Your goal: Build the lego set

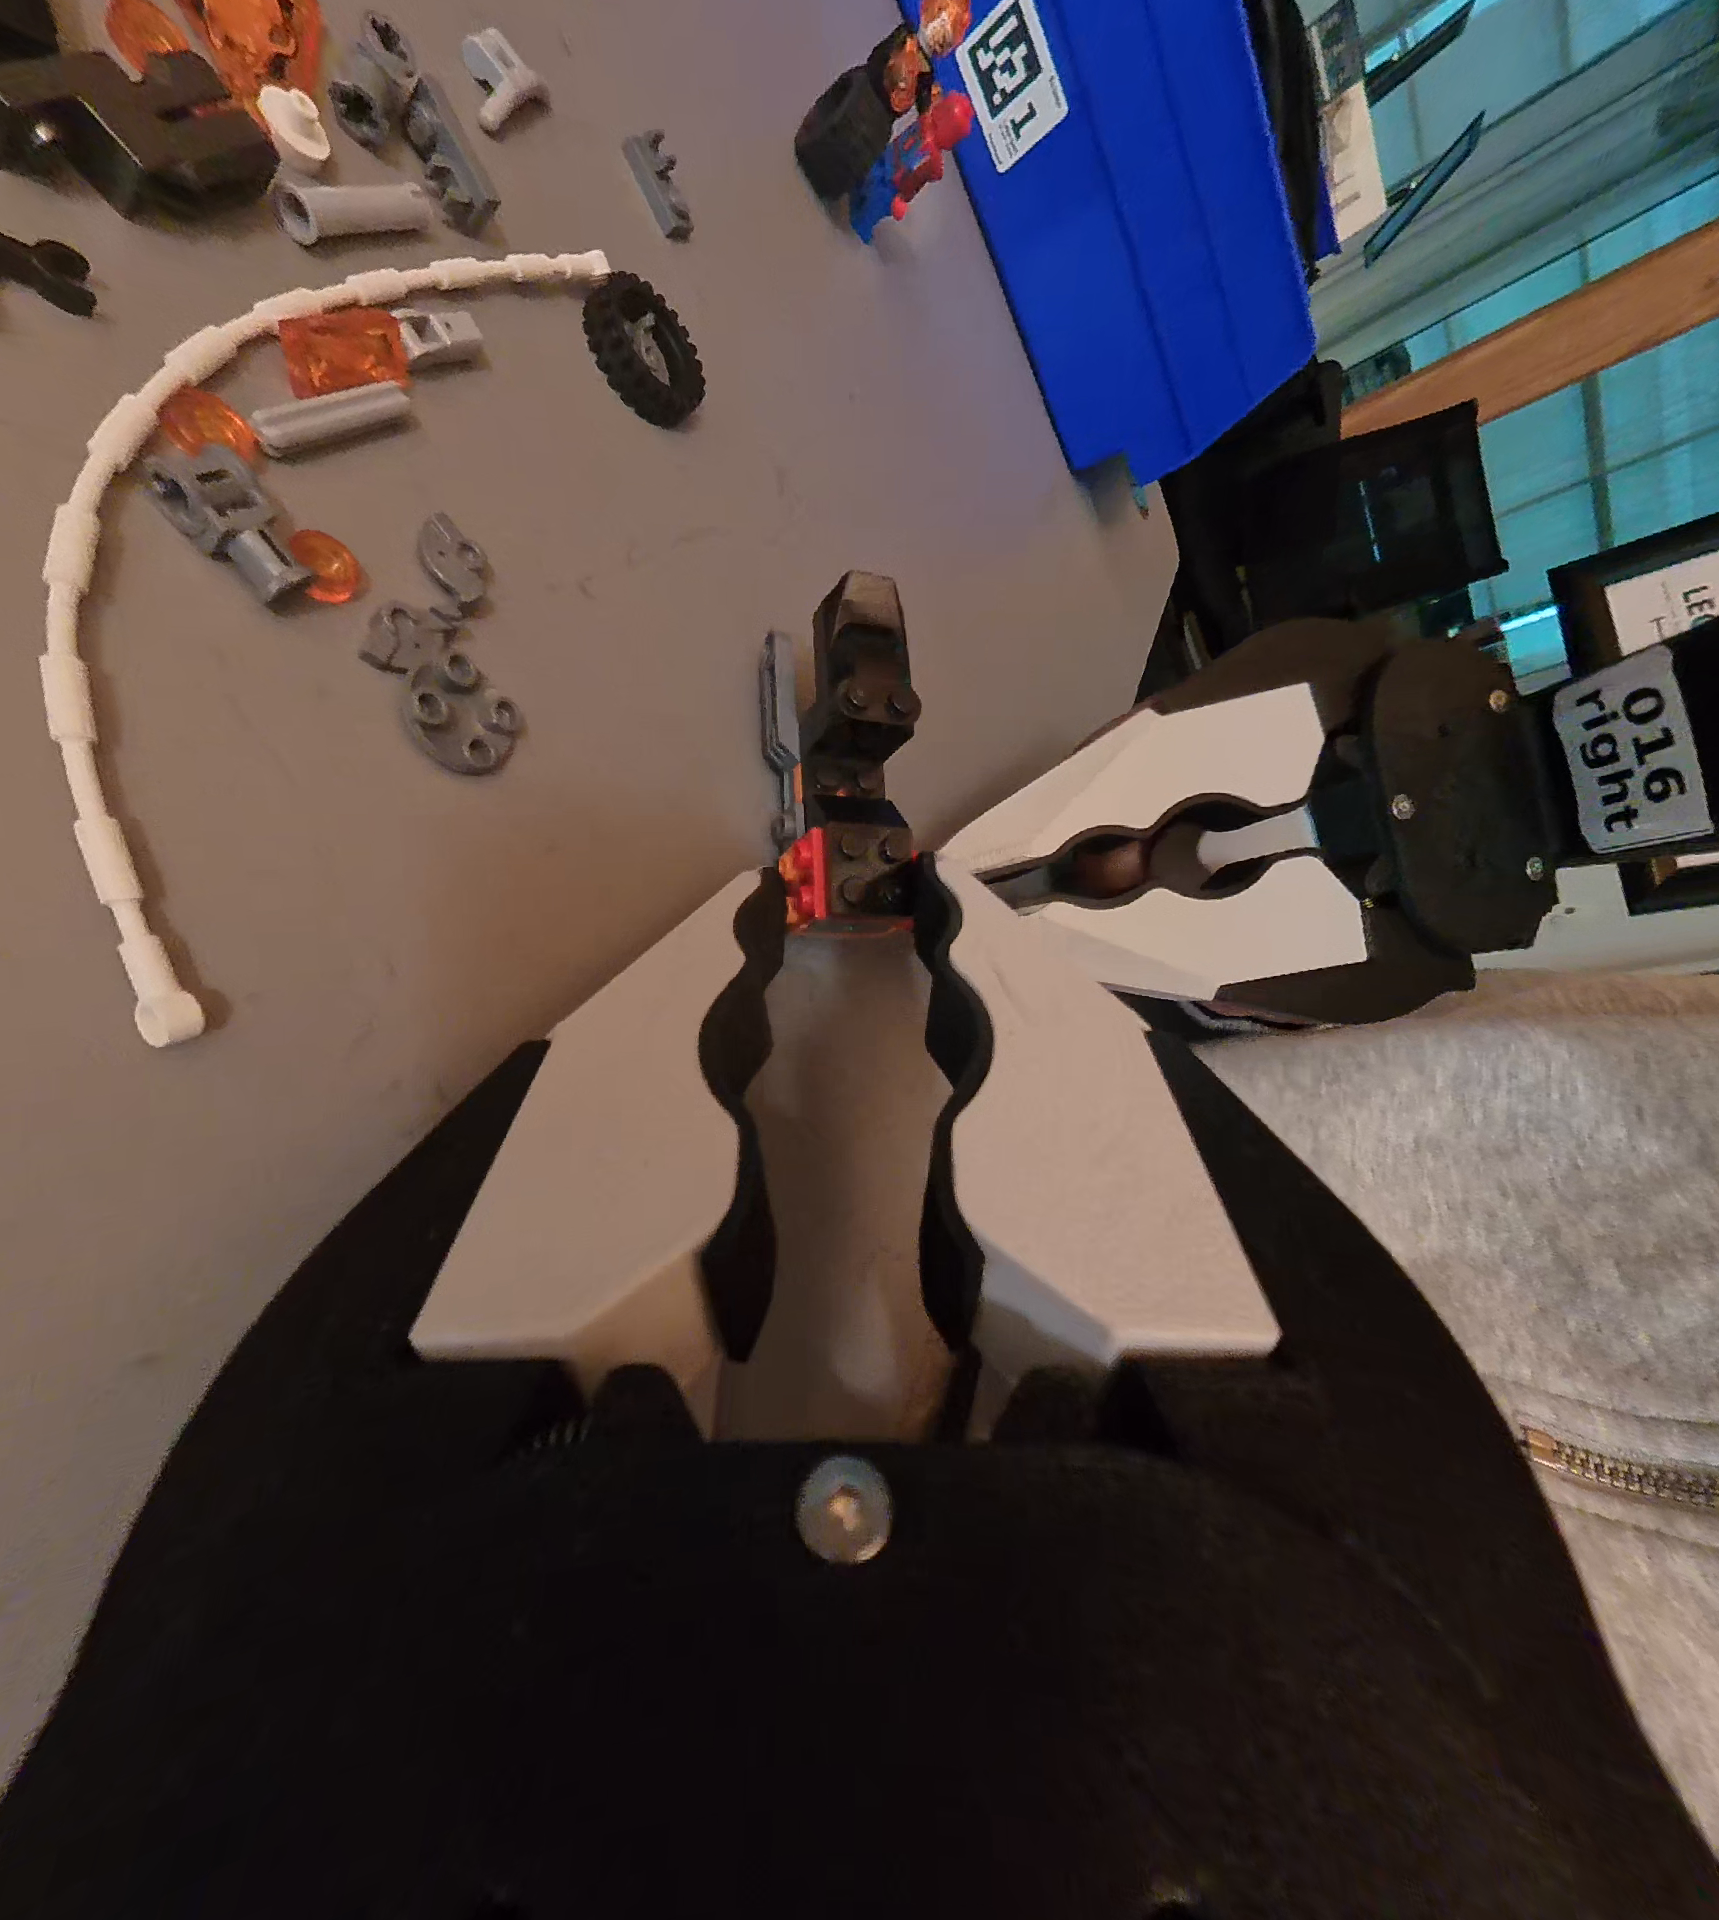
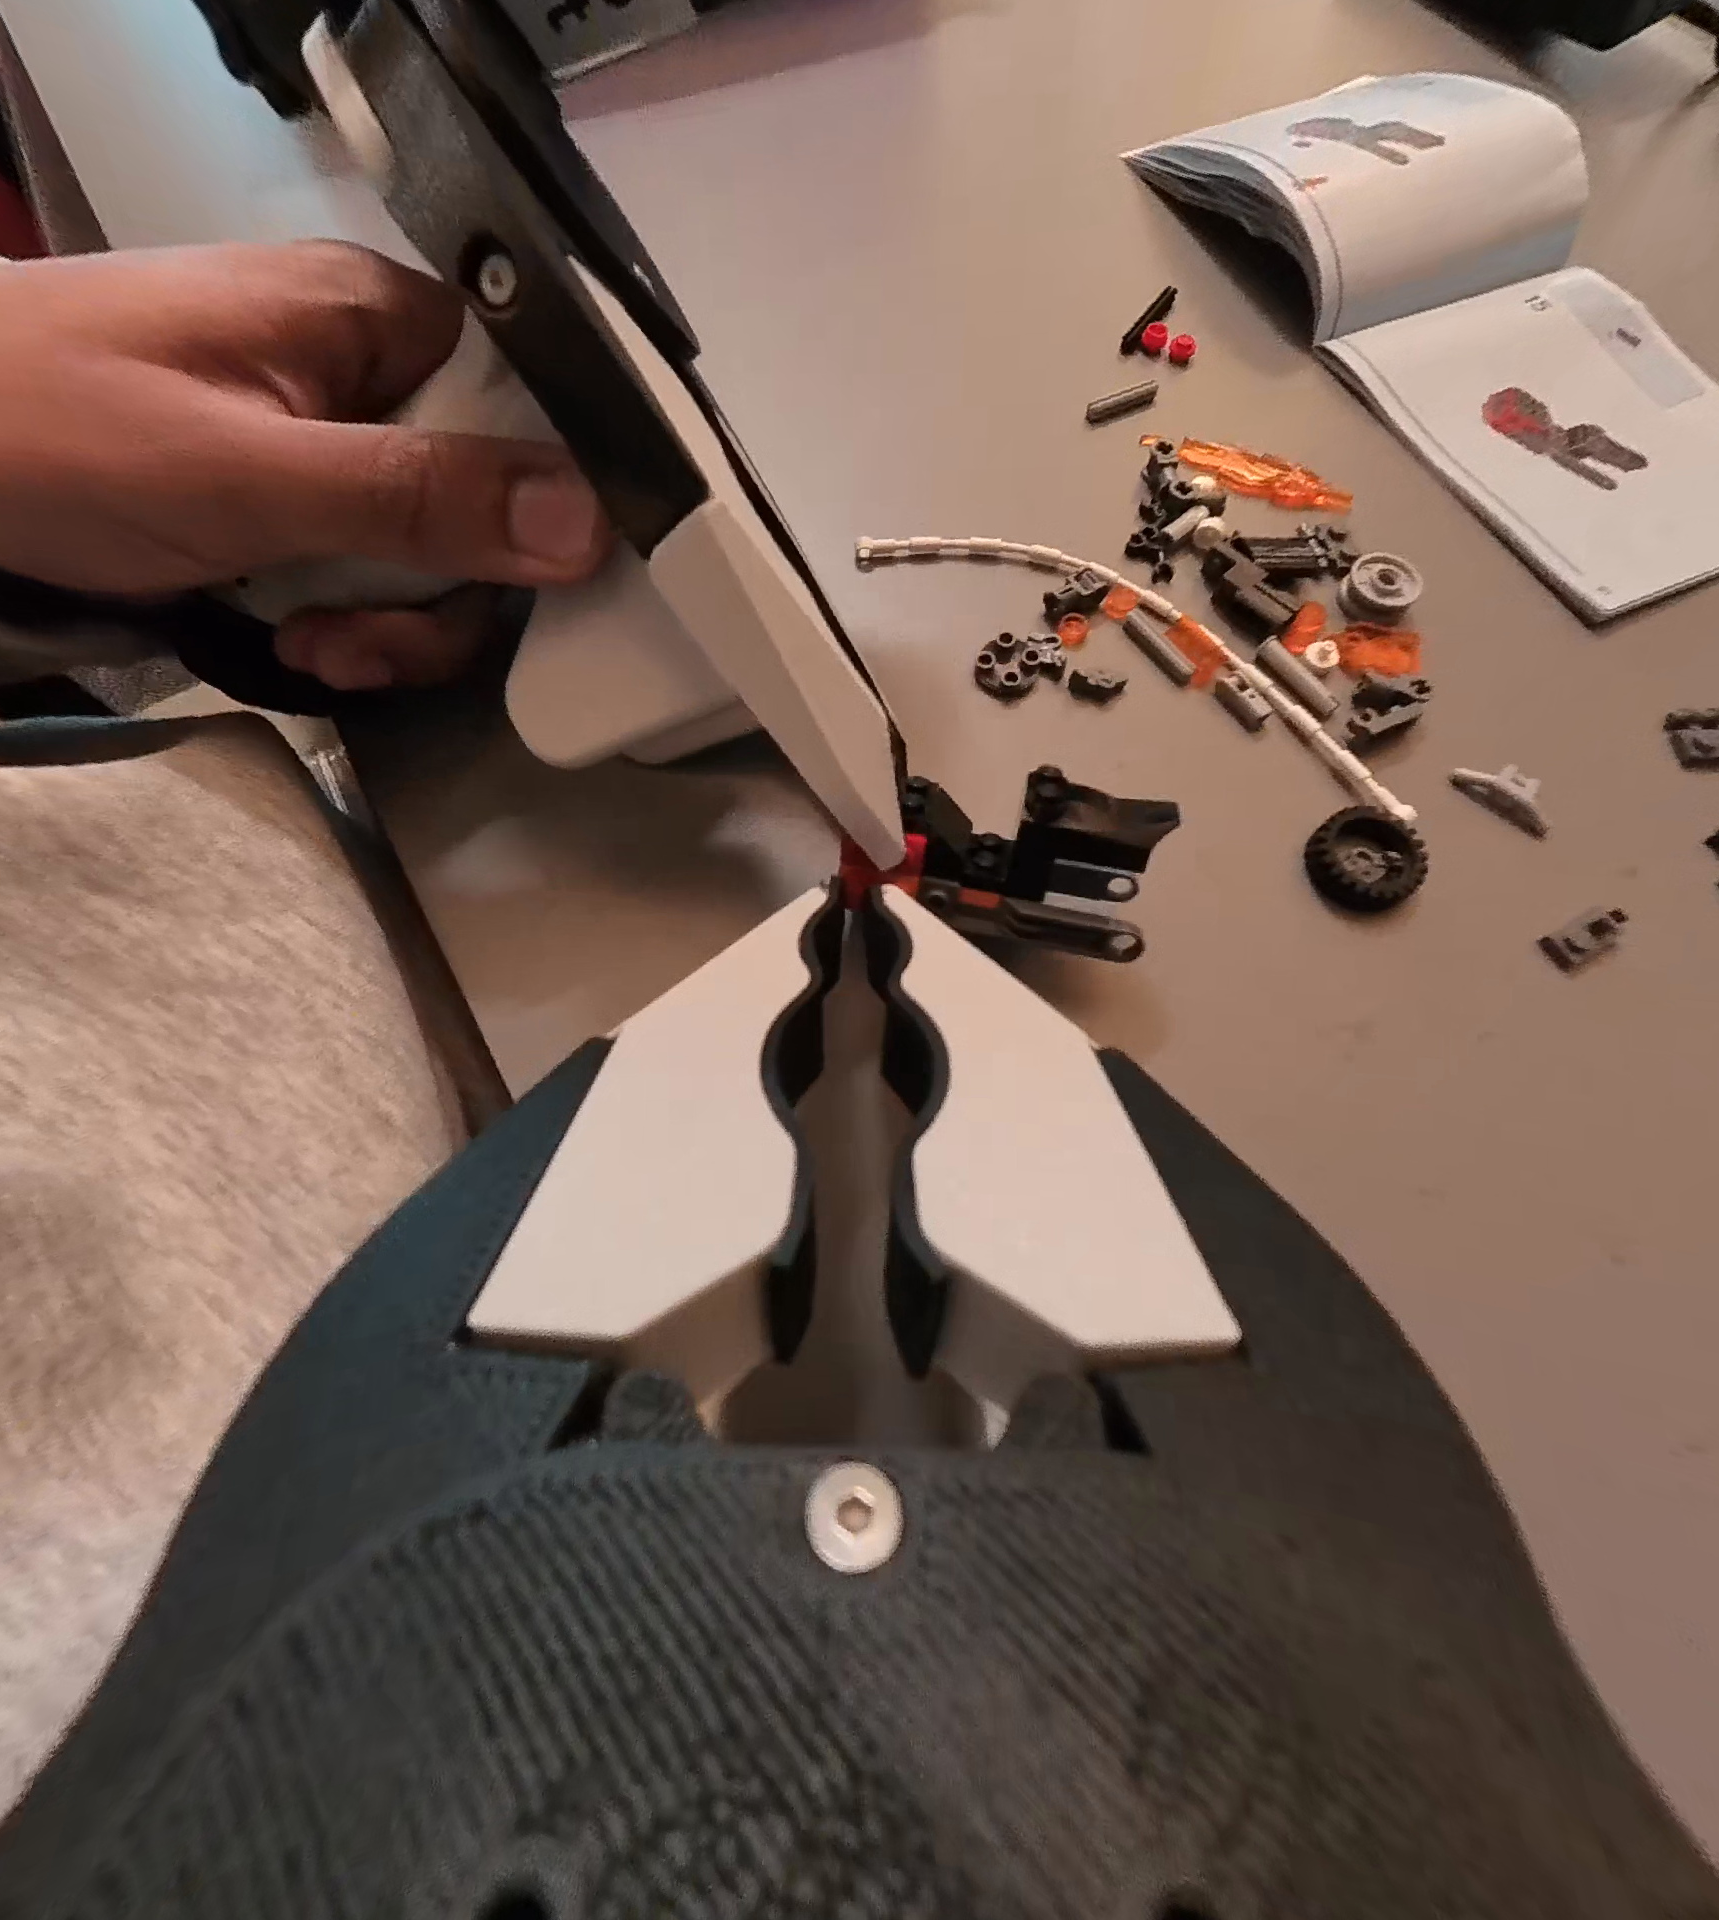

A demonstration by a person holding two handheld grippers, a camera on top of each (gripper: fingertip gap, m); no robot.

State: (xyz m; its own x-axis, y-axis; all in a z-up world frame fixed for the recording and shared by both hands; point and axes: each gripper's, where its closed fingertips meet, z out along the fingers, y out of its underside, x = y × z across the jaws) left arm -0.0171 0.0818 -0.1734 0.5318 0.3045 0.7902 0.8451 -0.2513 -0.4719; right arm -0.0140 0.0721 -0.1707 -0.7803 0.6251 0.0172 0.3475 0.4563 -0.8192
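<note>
A black lego assembly (image 1: 860, 707) with a grey beam and a red brick at its near end hangs just above the grey table (image 1: 574, 935). My left gripper (image 1: 842, 888) is shut on that red-and-black end. My right gripper (image 1: 954, 857) comes in from the right, tips touching the same end. In the right wrist view, my right gripper (image 2: 853, 902) is nearly closed and pinches a small red piece (image 2: 857, 875) against the assembly (image 2: 1042, 842). The left gripper (image 2: 891, 836) reaches down from the upper left, held by a hand (image 2: 242, 447).
Loose parts lie beyond: a white segmented hose (image 1: 76, 644), a black tyre (image 1: 642, 348), grey round plates (image 1: 460, 712), orange clear pieces (image 1: 341, 353). A minifigure (image 1: 912, 156) stands by a blue box (image 1: 1125, 229). An open instruction booklet (image 2: 1520, 416) lies far right. A grey sweater (image 2: 107, 1039) is near. Both grippers' tips are close together, under 4 cm apart.
</note>
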